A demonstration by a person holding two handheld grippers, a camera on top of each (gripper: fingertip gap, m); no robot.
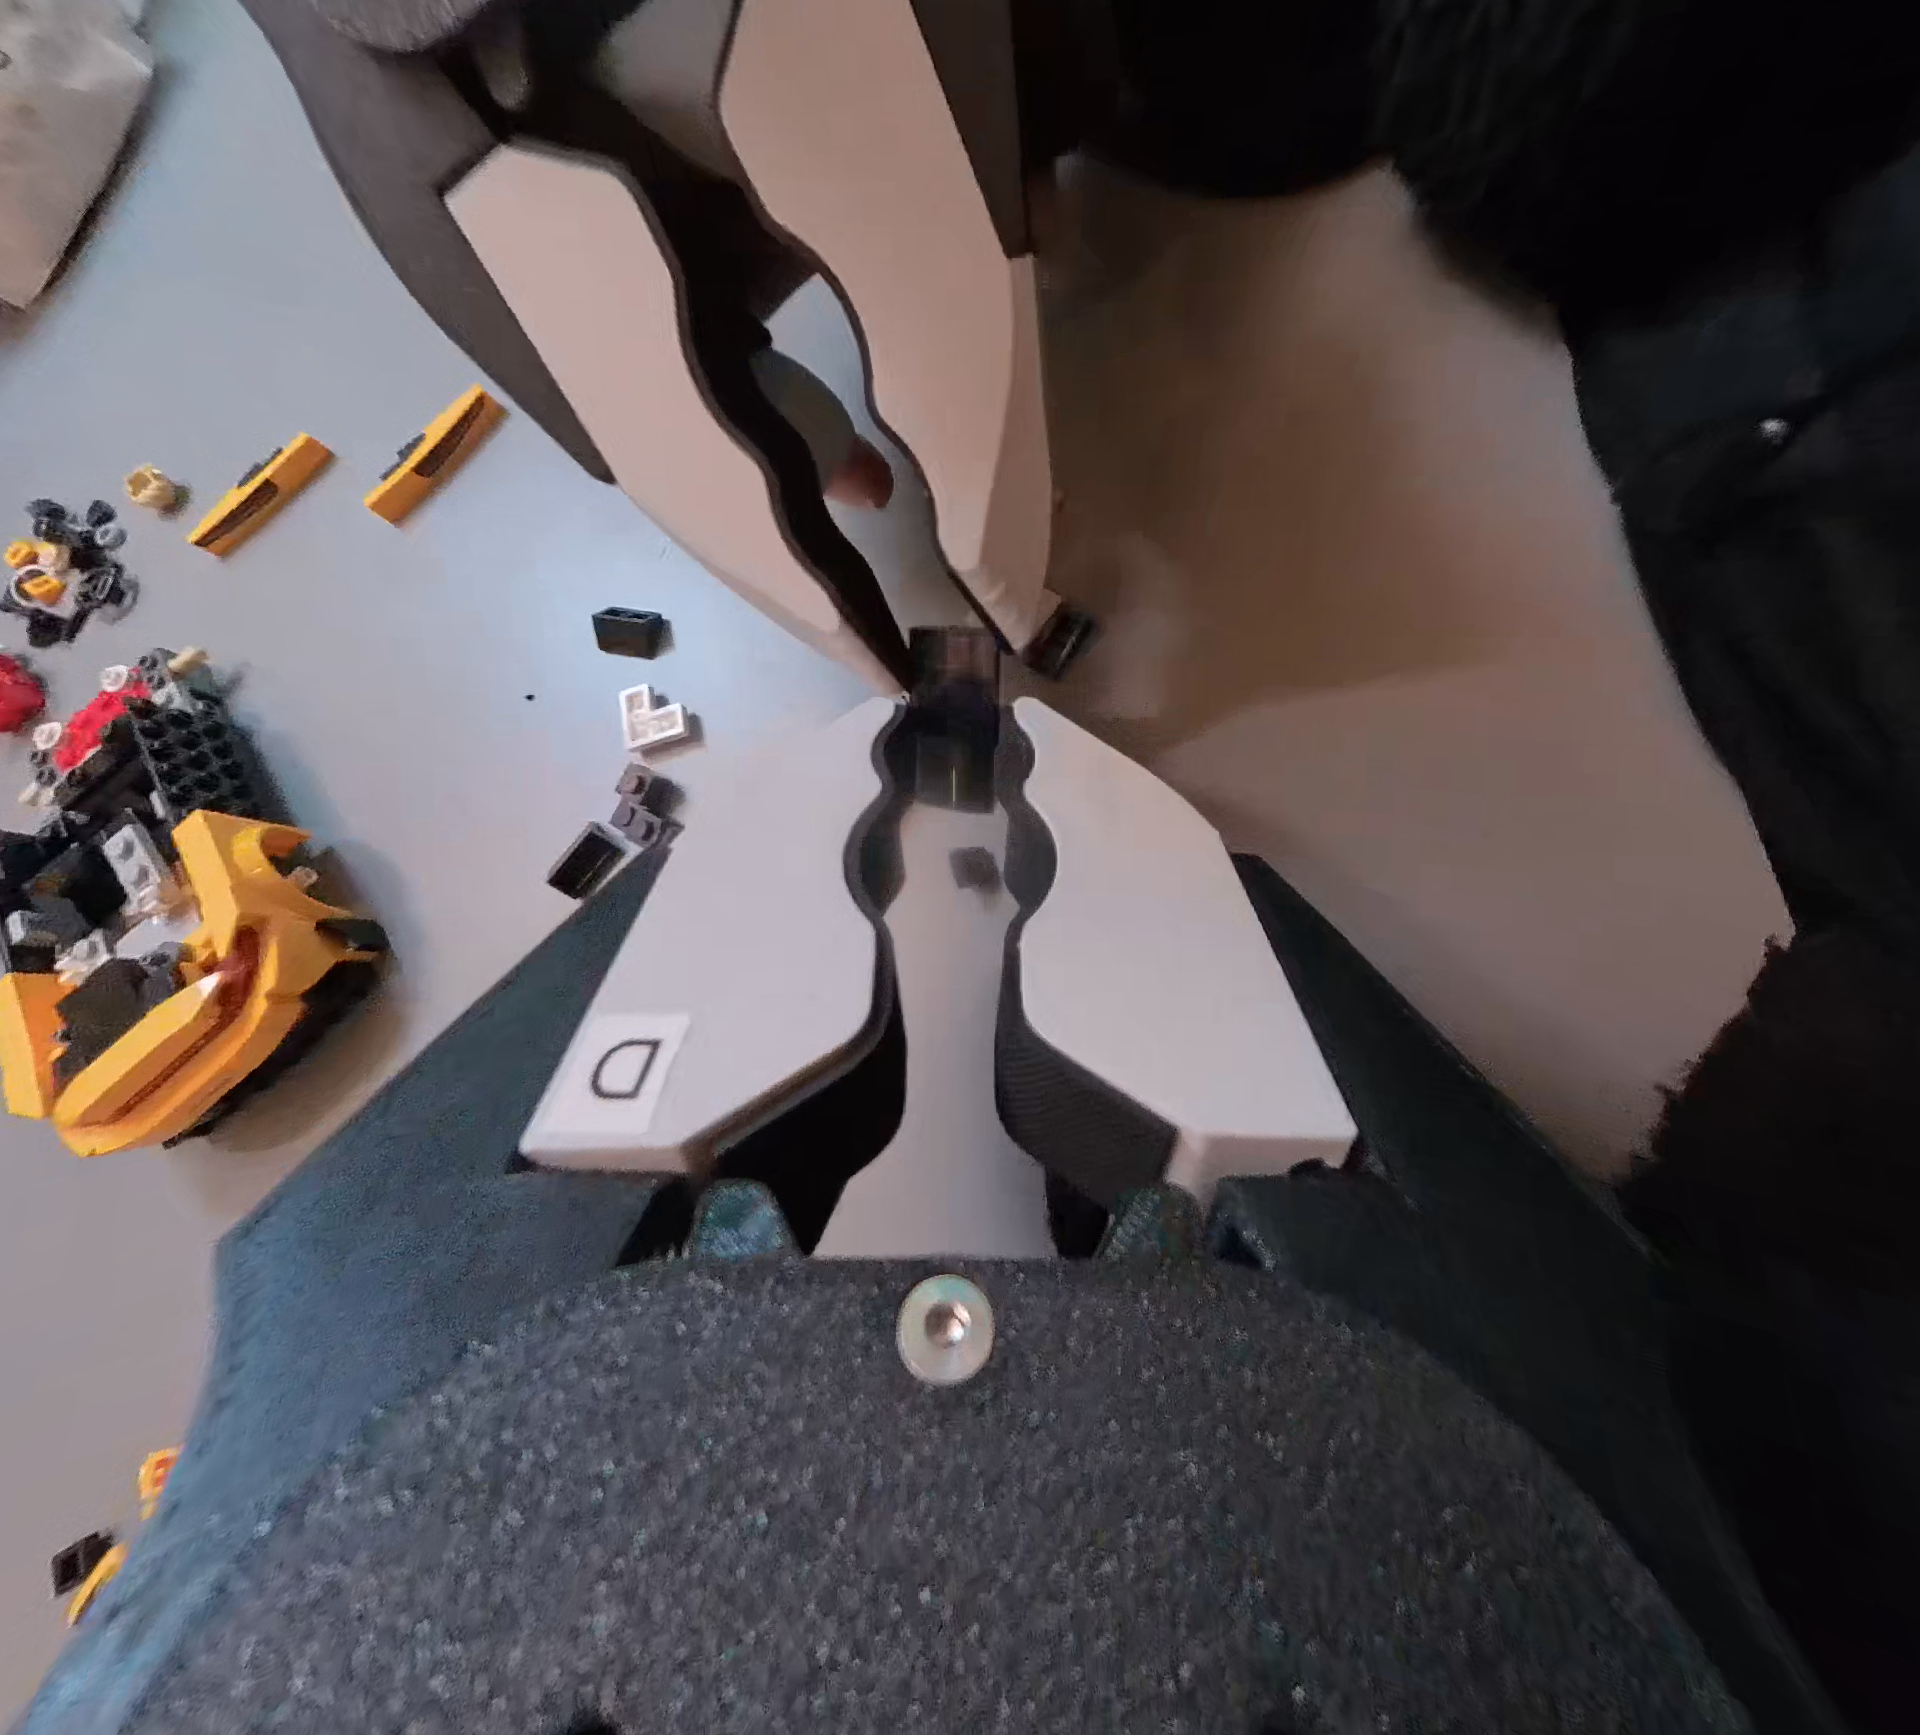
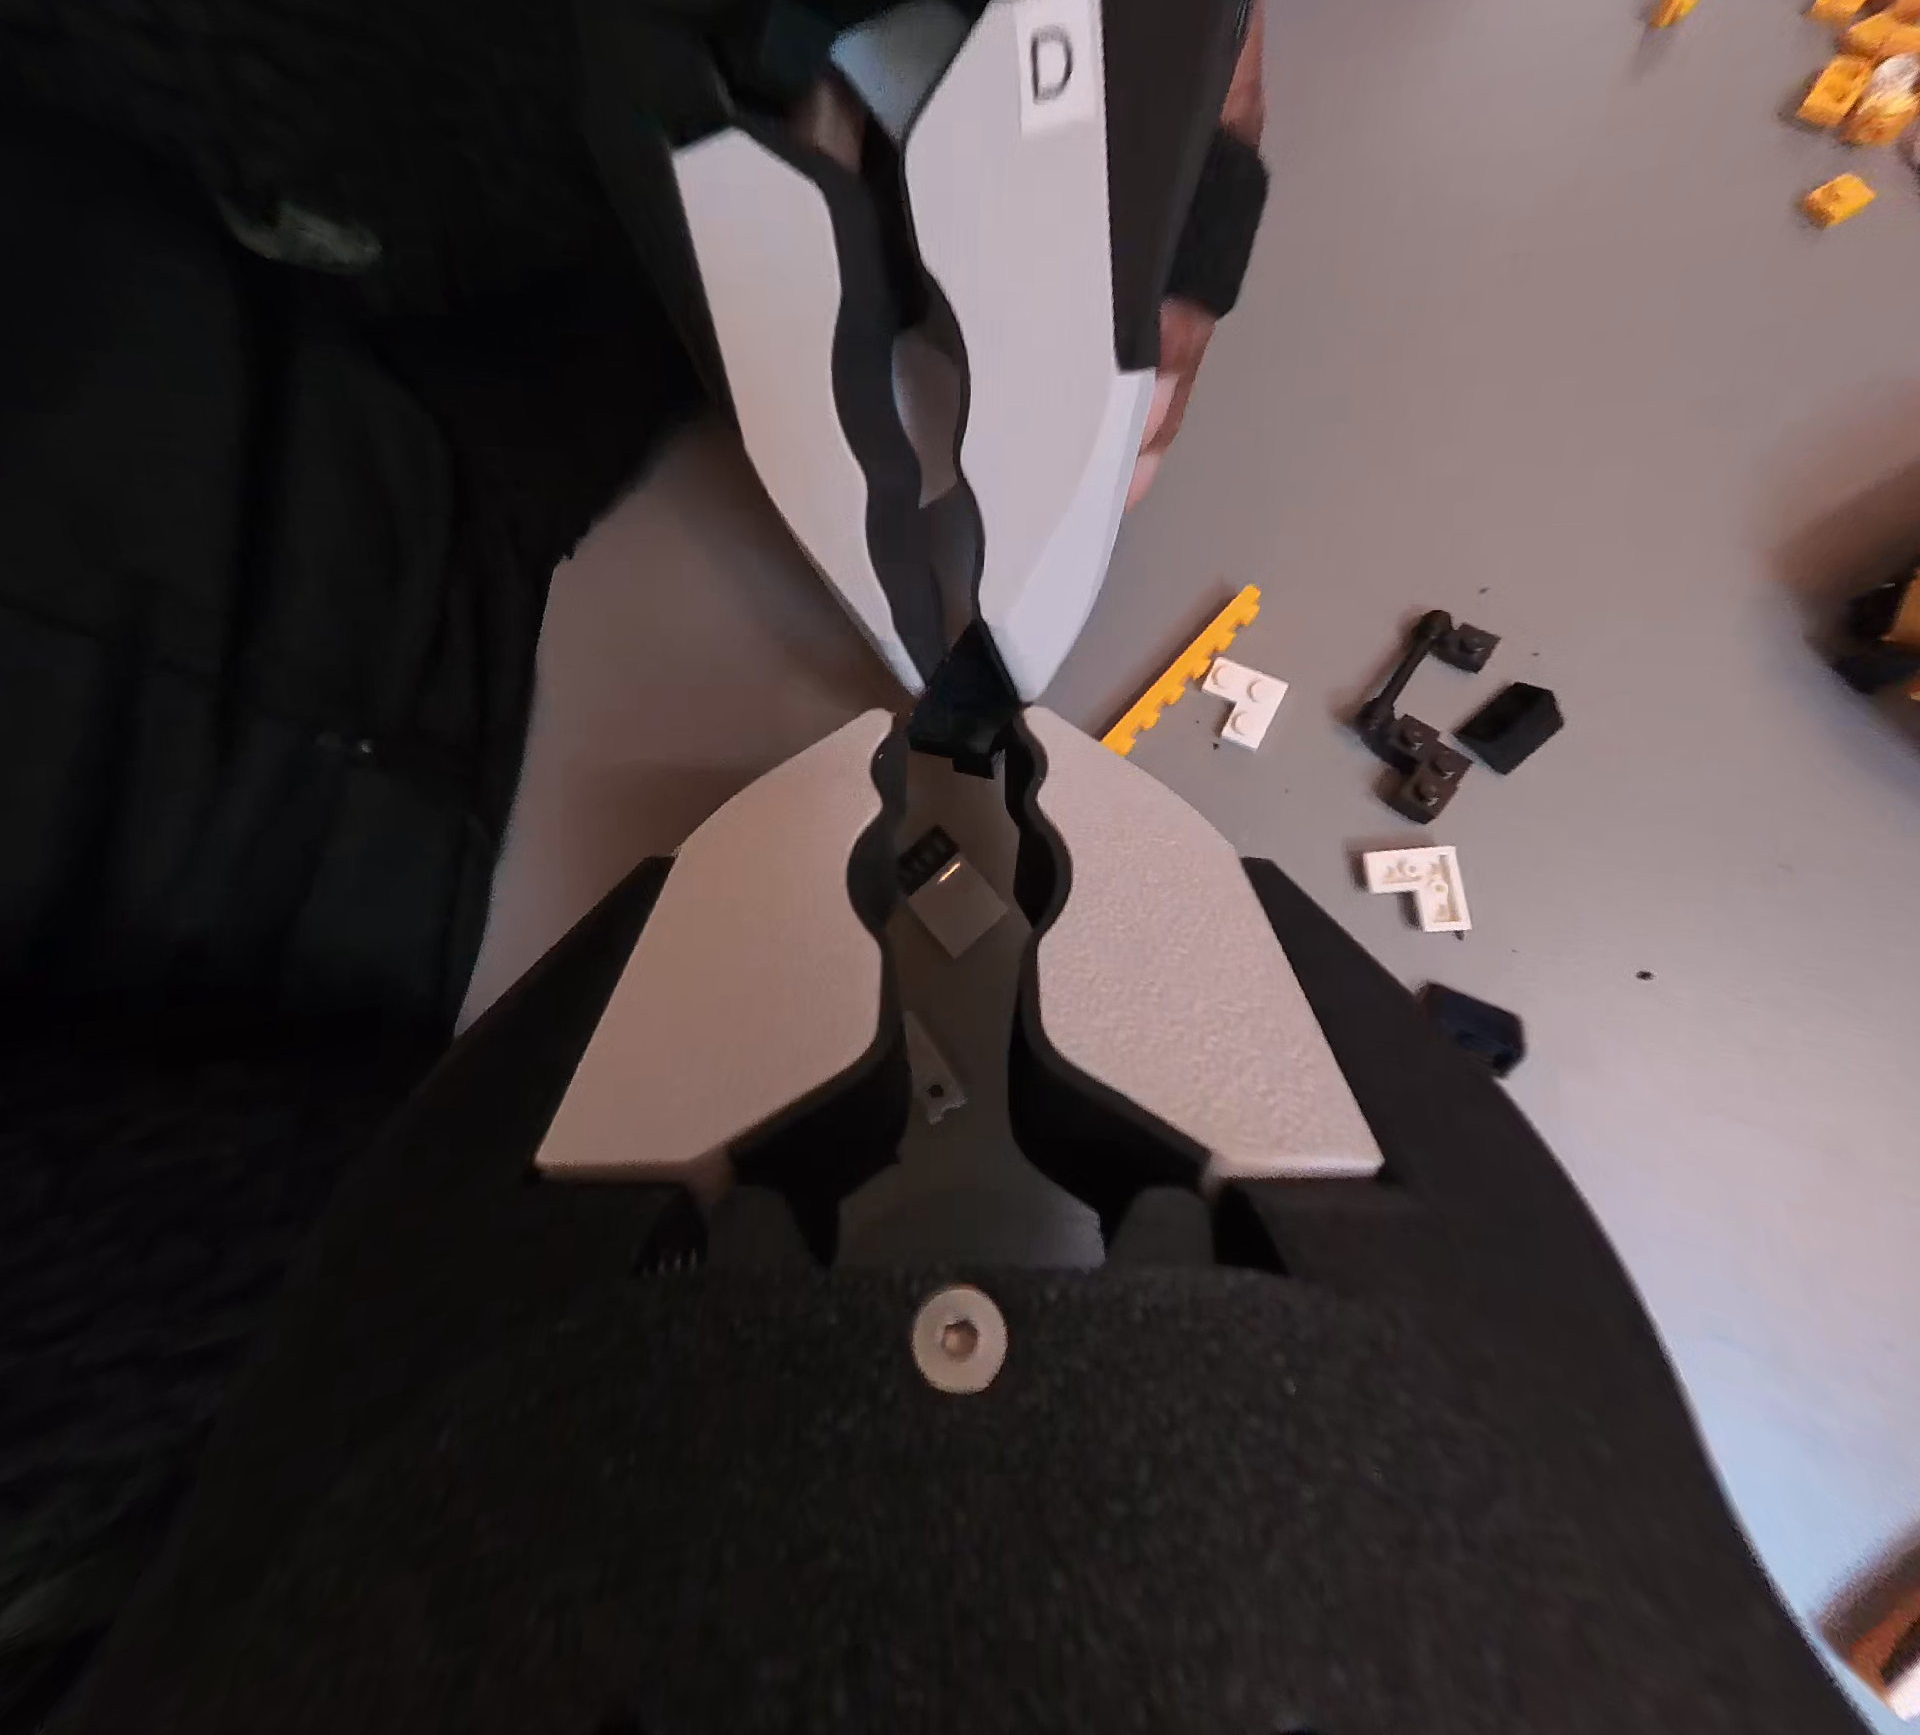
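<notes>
Both grippers tip-to-tip on a black brick (image 1: 951, 729)

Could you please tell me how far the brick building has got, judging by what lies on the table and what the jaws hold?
A half-built yellow and black brick vehicle stands assembled to the side. In hand: the left gripper and right gripper meet tip to tip, both shut on a small black brick assembly. Left loose: two white L-shaped plates, a long yellow plate and black bricks.

Perhaps home: toy bricks (image 2: 1413, 729), cushion (image 1: 52, 75).
</notes>
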